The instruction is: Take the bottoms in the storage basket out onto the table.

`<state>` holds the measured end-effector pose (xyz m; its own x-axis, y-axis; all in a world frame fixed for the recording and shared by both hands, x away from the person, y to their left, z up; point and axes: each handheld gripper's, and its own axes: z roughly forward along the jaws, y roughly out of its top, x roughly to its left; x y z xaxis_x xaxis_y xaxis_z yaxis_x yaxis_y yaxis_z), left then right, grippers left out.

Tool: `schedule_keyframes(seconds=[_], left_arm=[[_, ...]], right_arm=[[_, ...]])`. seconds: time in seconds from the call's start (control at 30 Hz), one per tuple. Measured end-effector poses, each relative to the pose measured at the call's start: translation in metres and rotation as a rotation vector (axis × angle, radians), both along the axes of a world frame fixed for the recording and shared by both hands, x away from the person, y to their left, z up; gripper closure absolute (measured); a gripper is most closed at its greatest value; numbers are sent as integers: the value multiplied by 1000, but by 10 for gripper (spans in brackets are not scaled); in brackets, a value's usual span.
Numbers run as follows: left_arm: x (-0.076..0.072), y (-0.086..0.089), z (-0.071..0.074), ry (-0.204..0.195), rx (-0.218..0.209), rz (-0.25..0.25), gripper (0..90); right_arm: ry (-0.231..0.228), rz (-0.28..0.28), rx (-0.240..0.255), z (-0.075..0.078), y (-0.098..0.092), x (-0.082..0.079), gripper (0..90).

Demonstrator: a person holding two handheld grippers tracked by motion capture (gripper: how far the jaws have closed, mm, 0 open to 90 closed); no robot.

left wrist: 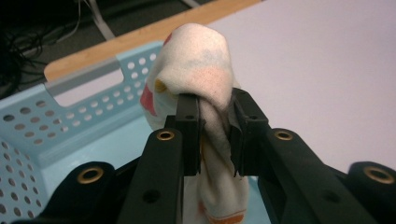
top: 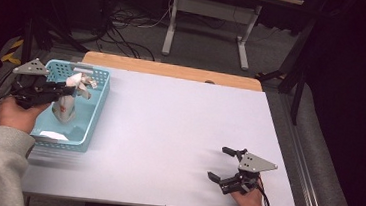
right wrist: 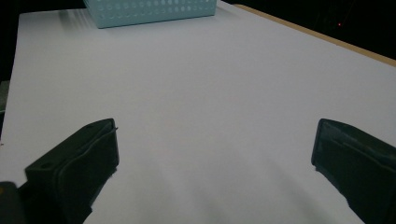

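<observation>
A light blue perforated basket (top: 98, 106) stands at the table's left side. Above it my left gripper (top: 74, 90) is shut on a white cloth with red, orange and blue marks (top: 66, 104), which hangs down into the basket. In the left gripper view the cloth (left wrist: 201, 65) bulges over the two black jaws and is pinched between them at my left gripper (left wrist: 215, 126). My right gripper (top: 222, 163) rests near the table's front right, open, with nothing between its fingers. Its view shows my right gripper (right wrist: 215, 149) with jaws wide apart over bare white tabletop.
Something white (top: 53, 135) lies on the basket floor near its front. The basket (right wrist: 149, 10) sits far ahead in the right gripper view. A wooden strip (top: 173, 71) edges the white table's (top: 184, 128) far side. Desk legs and cables stand on the floor beyond.
</observation>
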<state>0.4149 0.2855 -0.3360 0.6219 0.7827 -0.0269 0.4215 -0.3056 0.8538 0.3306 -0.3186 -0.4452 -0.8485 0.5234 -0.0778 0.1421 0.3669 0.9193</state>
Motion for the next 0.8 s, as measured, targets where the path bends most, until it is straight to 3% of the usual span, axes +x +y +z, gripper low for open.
schedule_keyframes(seconds=[0.23,0.47,0.57,0.8], left_arm=[[-5,-1,6,-67,-75,-3,764],[-8,-3,11,-107,-133,-18,764],[-10,-5,14,-131,-191,-38,764],[-13,-11,19,-161,-247,-72,763]], right_arm=[[0,2,0,0,0,0,13],[0,2,0,0,0,0,13],[-1,2,1,0,0,0,13],[-1,3,1,0,0,0,13]])
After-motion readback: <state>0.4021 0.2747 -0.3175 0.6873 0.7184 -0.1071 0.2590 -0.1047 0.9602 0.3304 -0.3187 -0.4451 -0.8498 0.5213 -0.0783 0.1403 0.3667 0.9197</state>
